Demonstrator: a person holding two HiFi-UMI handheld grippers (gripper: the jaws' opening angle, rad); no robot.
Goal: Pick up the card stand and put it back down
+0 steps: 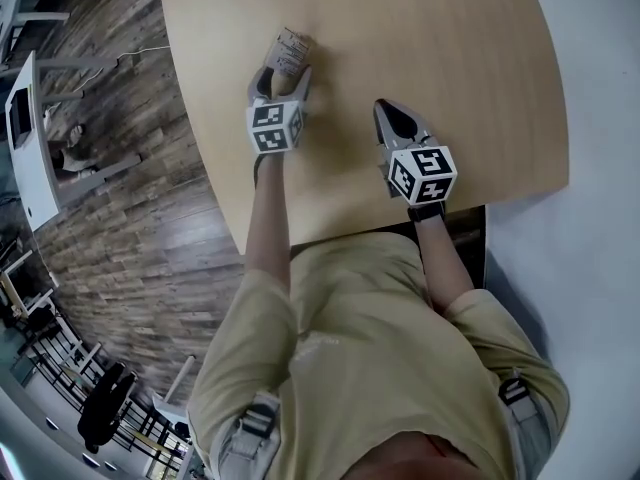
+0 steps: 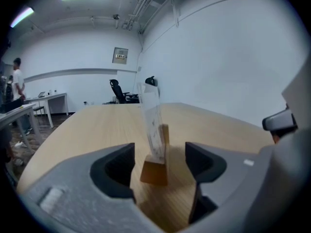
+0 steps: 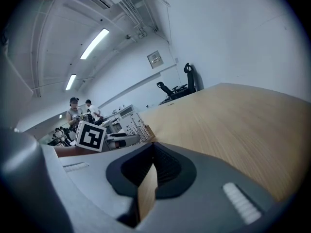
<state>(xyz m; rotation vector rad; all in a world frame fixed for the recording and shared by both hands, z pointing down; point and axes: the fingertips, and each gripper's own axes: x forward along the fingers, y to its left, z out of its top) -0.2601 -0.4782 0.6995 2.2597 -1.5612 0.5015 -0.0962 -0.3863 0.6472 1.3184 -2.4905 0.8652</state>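
Past the person's tan shirt (image 1: 380, 348), the right gripper (image 1: 388, 113) sits with jaws closed and empty by the tabletop's (image 1: 450, 48) near edge, while the left gripper (image 1: 283, 86) gapes around the card stand (image 2: 154, 171), standing untouched toward the left edge

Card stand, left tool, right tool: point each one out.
Card stand (image 2: 154, 171), left gripper view: on its wooden base.
Left tool (image 1: 282, 78), head view: midway between its open tips.
Right tool (image 1: 387, 111), head view: at its closed tips.
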